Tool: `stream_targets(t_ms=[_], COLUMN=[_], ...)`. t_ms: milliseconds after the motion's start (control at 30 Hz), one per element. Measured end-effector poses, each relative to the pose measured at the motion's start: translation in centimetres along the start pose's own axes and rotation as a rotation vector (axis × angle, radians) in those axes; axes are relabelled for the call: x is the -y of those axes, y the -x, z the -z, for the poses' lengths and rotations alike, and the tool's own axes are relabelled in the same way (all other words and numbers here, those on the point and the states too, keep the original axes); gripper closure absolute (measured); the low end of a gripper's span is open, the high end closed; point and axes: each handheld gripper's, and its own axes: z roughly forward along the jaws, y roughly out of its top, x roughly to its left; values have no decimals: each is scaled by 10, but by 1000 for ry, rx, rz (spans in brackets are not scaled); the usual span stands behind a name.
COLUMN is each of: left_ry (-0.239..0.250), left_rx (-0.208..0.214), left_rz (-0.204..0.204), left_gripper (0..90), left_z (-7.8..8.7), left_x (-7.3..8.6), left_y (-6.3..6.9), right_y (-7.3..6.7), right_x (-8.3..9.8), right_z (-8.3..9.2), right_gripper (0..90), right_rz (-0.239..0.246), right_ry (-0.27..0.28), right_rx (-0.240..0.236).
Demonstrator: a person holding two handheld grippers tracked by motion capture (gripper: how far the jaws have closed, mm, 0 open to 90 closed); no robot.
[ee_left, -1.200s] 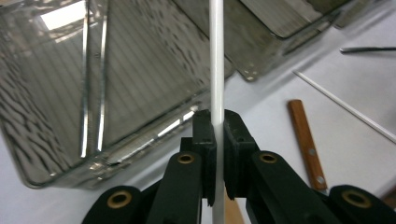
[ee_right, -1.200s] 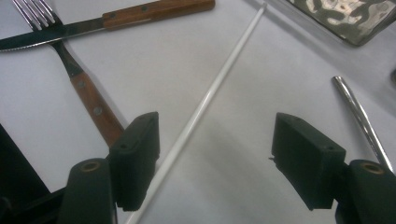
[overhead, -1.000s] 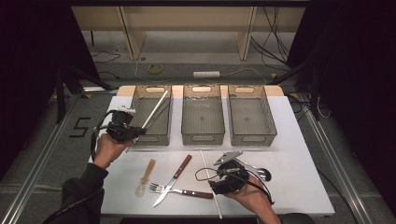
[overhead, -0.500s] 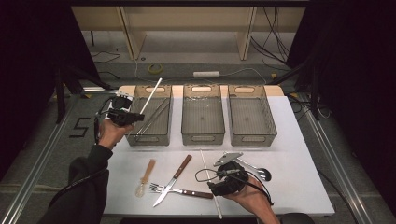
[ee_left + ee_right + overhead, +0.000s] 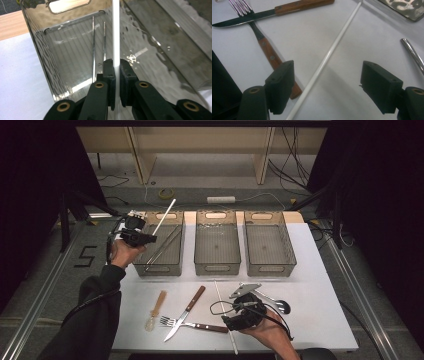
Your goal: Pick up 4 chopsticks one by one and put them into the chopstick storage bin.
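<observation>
White surface point(image 5: 320, 285) sits mid-room on grey floor point(image 5: 210, 180), light pooled over it. Behind the surface: pale wooden shelving unit point(image 5: 200, 145), legs on the floor. Between that unit and the surface: white power strip point(image 5: 221, 199), loose cables, a yellow tape roll point(image 5: 165, 193). Left of the surface: a "5" point(image 5: 86, 256) marked on the floor, metal rail point(image 5: 40, 305) alongside. Black curtains point(image 5: 380, 195) on both sides.

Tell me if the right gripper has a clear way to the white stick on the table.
Probably yes: the right gripper is open, the white stick lies between its jaws, nothing covering it.
</observation>
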Motion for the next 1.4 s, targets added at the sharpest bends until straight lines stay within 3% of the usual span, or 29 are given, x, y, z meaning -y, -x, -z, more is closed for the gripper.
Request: stream_targets(t_ms=[433,667,767,900,1067,1233,1400], left_ry=[-91,-109,-103,-71,-14,40,82], left_rx=[-48,-75,-69,-49,18,81,116], left_rz=[-14,15,25,28,59,75,52], left_gripper=[842,831,764,636,465,355,274], left_z=[-20,-28,-28,-18,5,30,48], left_x=[9,14,13,9,11,24,41], left_y=[-6,-10,-9,-3,7,19,35], right_y=[-1,-1,0,0,1,0,0], right_x=[0,0,0,0,-1,-2,-5], right_z=[-1,-1,-1,-1,0,-1,-4], right_gripper=[285,285,285,285,291,319,345], right_rz=[8,7,7,4,0,7,8], right_ry=[-4,-4,-7,-6,-8,-21,-56], right_rx=[-8,-9,-10,-11,-8,1,10])
